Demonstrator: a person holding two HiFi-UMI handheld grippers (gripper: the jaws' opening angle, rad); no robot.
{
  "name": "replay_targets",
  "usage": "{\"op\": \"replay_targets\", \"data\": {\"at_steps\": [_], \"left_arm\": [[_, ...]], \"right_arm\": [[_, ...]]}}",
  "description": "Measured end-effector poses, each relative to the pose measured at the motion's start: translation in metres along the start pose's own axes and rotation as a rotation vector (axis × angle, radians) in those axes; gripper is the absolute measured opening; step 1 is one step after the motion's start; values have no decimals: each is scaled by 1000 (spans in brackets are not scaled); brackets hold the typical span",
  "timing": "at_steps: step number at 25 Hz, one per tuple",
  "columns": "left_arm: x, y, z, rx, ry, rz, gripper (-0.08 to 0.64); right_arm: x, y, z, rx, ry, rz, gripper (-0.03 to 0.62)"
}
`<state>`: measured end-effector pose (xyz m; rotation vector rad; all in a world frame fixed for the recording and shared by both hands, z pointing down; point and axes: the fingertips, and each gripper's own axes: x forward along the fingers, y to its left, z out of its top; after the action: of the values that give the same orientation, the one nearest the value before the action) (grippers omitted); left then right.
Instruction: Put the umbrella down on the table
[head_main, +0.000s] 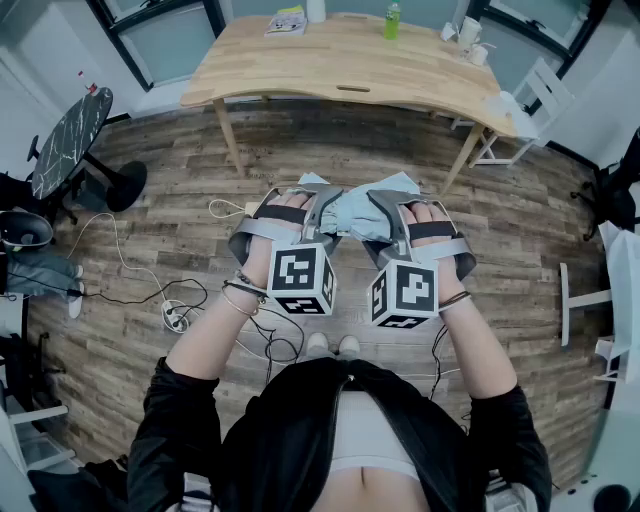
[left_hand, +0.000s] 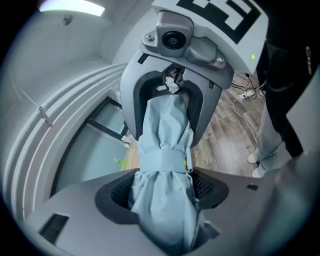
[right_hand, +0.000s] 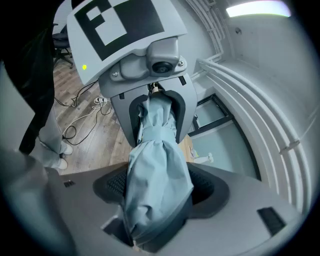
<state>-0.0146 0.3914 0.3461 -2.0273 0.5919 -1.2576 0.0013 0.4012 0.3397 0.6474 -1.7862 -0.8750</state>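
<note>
The umbrella (head_main: 350, 214) was folded up, a soft light-blue cloth roll with lots of wrinkles. A flat strap (left_hand: 162, 161) of the same cloth went around it. It was up in the air over the floor (head_main: 150, 200), not on the table (head_main: 300, 70).

The left gripper (head_main: 312, 212) held 1 end and the right gripper (head_main: 385, 215) held the other end. Each had its jaws wide and pressed on the fat cloth roll. The grippers were smooth grey plastic with bumpy black pads (left_hand: 205, 187). Each had a cube (head_main: 303, 278) with black and white squares on it.

The table was light wood with a curved edge and thin legs. It stood ahead, well apart from the umbrella. On its far side were a green bottle (head_main: 392, 20), a book (head_main: 287, 22) and white mugs (head_main: 470, 32). The print on the book was too small to read.

The floor was brown wood planks, with thin wires (head_main: 130, 280) lying on it at the person's left
</note>
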Motion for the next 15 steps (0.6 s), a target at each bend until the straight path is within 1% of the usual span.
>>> {"op": "replay_targets", "data": {"at_steps": [9,15], "left_arm": [[-1,1,-5,3,-3,-1,293],[-2,-2,1,2,-11,5,293]], "right_arm": [[3,-1,4,-5,8,-2,326],[-2,2,1,-11,13,-2,327]]}}
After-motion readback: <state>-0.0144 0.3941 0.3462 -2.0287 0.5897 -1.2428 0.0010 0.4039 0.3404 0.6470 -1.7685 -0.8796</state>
